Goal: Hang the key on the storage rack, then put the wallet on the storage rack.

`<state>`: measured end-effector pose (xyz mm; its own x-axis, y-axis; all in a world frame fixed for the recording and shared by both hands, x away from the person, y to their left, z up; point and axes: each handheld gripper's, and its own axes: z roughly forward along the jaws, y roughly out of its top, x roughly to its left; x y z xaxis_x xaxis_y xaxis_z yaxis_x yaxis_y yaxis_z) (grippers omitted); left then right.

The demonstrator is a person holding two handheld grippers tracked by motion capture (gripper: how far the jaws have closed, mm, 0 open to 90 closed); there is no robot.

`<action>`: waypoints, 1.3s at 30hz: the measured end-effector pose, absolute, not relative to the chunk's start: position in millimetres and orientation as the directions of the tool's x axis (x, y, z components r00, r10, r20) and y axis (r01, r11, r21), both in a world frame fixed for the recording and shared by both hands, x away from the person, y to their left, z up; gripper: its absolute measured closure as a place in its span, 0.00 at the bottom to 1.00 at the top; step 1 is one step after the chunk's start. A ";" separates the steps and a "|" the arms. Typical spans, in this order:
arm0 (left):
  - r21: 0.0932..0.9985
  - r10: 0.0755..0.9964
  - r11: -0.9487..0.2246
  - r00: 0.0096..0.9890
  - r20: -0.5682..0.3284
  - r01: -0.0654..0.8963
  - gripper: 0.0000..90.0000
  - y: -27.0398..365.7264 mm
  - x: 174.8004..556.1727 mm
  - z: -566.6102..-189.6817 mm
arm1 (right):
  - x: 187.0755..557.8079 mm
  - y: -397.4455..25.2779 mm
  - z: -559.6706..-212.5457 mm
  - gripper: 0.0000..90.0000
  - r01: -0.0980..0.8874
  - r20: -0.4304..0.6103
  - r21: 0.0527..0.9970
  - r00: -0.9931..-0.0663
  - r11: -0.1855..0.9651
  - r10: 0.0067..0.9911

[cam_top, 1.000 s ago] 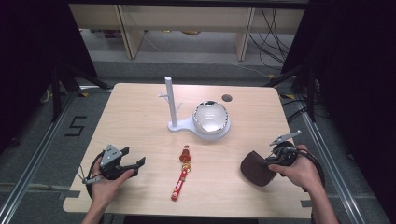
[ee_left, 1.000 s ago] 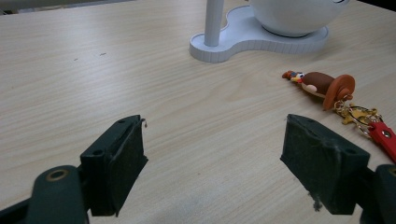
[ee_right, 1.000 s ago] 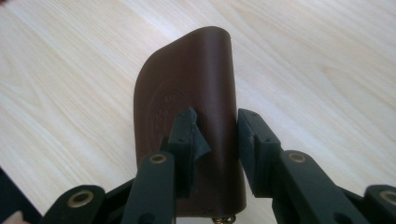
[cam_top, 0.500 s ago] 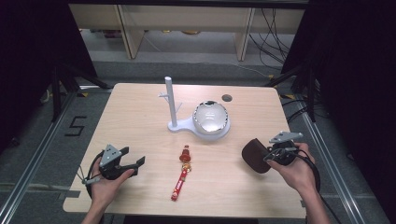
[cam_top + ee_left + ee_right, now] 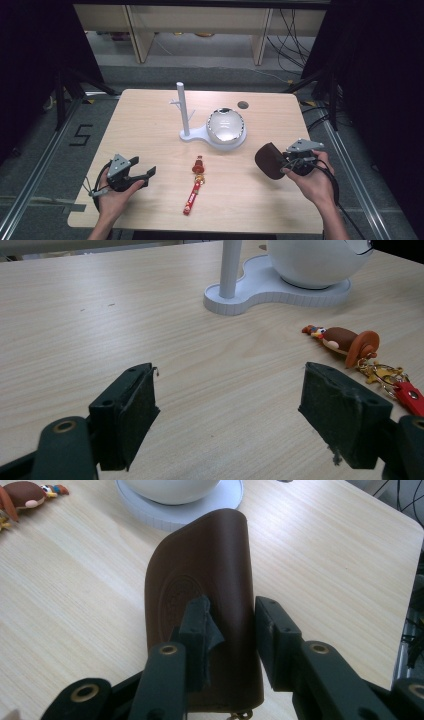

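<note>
In the right gripper view the brown pouch [image 5: 200,595] hides one jaw's pad. The white stand [image 5: 280,285] w/ its ball is cut off at the top. The red strap [image 5: 410,395] runs off the right edge.

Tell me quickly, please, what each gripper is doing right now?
Left gripper: open, holding nothing, above the bare table.
Right gripper: shut on the brown leather pouch.

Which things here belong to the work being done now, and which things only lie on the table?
In use:
- brown leather pouch, clamped in the right gripper

Lying about:
- keychain with a figure and red strap
- white stand with a post and dome
- left gripper, open, holding nothing
</note>
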<state>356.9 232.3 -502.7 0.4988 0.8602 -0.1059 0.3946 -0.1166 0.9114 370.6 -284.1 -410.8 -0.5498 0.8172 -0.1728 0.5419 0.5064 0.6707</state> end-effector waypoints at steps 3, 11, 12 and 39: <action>0.910 0.861 -0.120 0.497 -0.103 0.396 0.23 231.6 356.4 -502.4 | 370.3 -284.1 -411.5 0.76 0.515 -0.185 0.696 -0.546 0.501 0.817; 0.910 0.857 -0.127 0.506 -0.100 0.395 0.23 228.6 355.1 -502.6 | 369.5 -279.9 -405.6 0.76 0.495 -0.180 0.722 -0.540 0.483 0.822; 0.910 0.857 -0.128 0.505 -0.098 0.394 0.23 228.4 355.3 -502.3 | 369.7 -279.2 -404.7 0.76 0.489 -0.186 0.722 -0.545 0.489 0.818; 0.913 0.852 -0.126 0.514 -0.101 0.389 0.23 229.0 354.0 -502.7 | 415.9 -227.4 -377.3 0.76 0.316 -0.226 0.828 -0.567 0.463 0.792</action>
